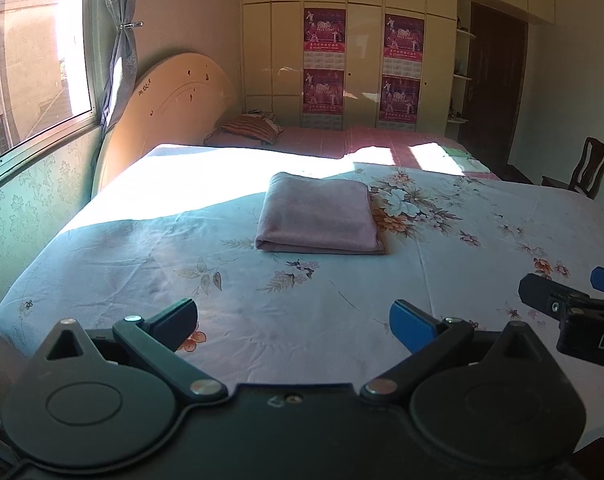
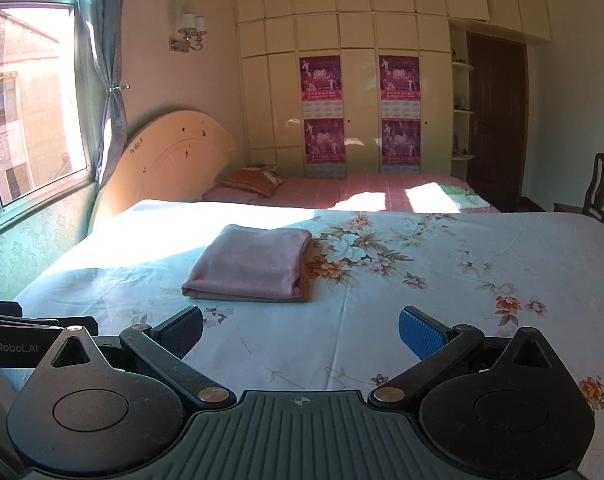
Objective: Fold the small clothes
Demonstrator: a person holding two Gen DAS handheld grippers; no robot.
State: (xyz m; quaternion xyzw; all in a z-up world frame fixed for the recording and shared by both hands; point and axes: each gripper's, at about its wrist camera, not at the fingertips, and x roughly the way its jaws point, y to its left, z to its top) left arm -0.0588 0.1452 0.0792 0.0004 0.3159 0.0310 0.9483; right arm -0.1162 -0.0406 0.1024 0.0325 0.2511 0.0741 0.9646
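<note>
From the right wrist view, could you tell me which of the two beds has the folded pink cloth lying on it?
The near bed with the floral sheet carries the folded pink cloth; the far bed, with its pink cover, holds only a striped pillow.

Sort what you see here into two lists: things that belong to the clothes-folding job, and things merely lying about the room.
Part of the job:
- folded pink cloth on the floral sheet
- left gripper, open and empty
- right gripper, open and empty

Just lying about:
- striped pillow
- green cloth on the far bed
- wooden chair
- posters
</note>
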